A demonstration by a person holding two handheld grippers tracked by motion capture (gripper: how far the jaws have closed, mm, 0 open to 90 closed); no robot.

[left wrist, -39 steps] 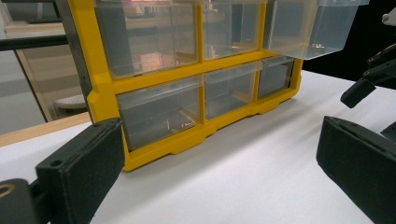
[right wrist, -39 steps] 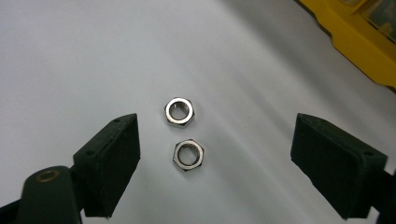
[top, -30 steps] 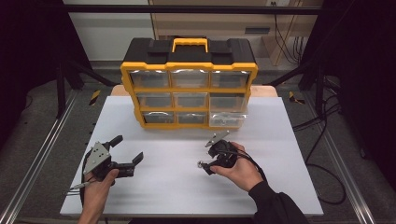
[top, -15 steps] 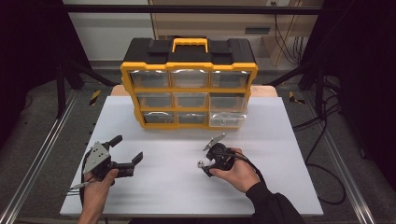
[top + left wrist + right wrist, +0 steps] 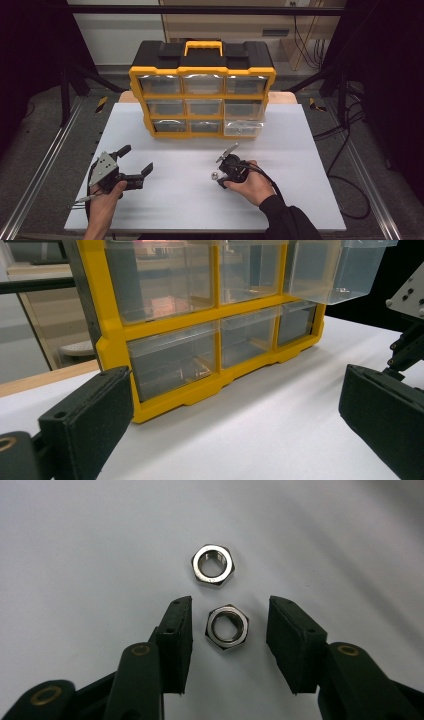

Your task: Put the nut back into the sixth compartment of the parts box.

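Note:
Two steel hex nuts lie flat on the white table. In the right gripper view the near nut point(image 5: 227, 626) sits between the black pads point(image 5: 176, 640), with a gap on each side. The far nut point(image 5: 213, 565) lies just beyond the tips. My right gripper point(image 5: 229, 602) has just been closing its jaws and touches neither nut. From the high view this gripper point(image 5: 220, 178) points down at a nut point(image 5: 213, 175). My left gripper point(image 5: 136, 159) rests at the table's left, open and holding nothing. Its wide jaws point(image 5: 240, 405) face the organizer.
A yellow and black drawer organizer point(image 5: 202, 95) with clear drawers stands at the back of the white table point(image 5: 300, 150). Its bottom right drawer point(image 5: 243, 128) is pulled out; it appears in the left gripper view as a drawer point(image 5: 340, 270) jutting forward.
The right hand has shifted slightly toward the near edge and tipped its gripper down over the nuts. The left hand has not moved.

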